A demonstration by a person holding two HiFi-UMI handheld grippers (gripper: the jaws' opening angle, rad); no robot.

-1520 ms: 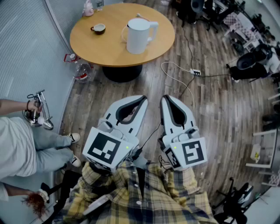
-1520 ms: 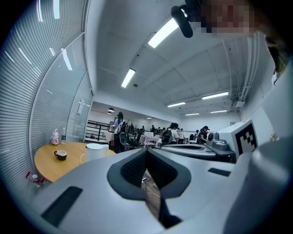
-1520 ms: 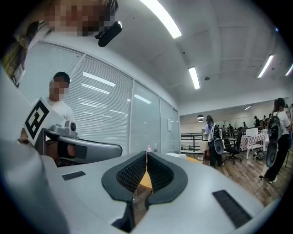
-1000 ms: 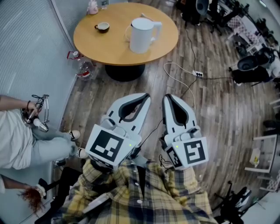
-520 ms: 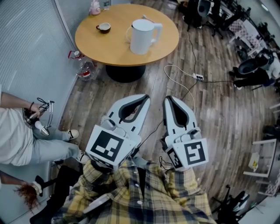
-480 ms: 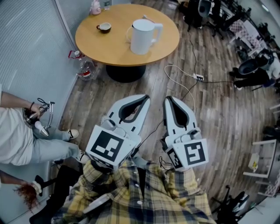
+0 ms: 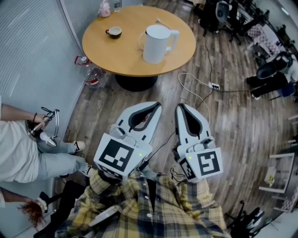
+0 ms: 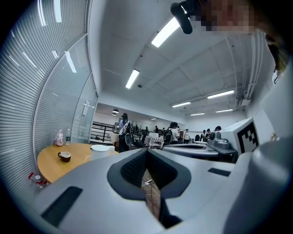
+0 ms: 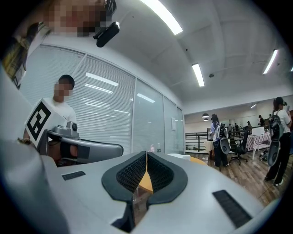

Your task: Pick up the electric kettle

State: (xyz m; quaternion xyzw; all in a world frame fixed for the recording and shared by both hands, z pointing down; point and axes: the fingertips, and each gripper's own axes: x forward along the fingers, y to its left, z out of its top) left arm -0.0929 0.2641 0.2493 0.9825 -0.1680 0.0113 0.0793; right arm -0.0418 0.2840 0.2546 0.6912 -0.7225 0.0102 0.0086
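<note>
The white electric kettle [image 7: 157,44] stands upright on a round wooden table [image 7: 116,60], its handle to the right. Both grippers are held level over the floor, well short of the table. The left gripper [image 7: 156,104] and the right gripper [image 7: 180,107] point toward it side by side. Each has its jaws together with nothing between them. In the left gripper view the kettle's top [image 8: 100,148] shows just over the left gripper [image 8: 146,150]. The right gripper [image 9: 146,154] shows its tips touching, with the table's orange top behind them.
A small cup [image 7: 113,32] and a pink item [image 7: 104,8] also sit on the table. A water bottle [image 7: 91,74] lies by the table's base. A power strip with cable [image 7: 213,86] is on the wooden floor. A seated person [image 7: 18,155] is at left, office chairs [image 7: 272,69] at right.
The table and kettle have slid a little lower and to the right in the head view. Both grippers keep the same shut pose side by side.
</note>
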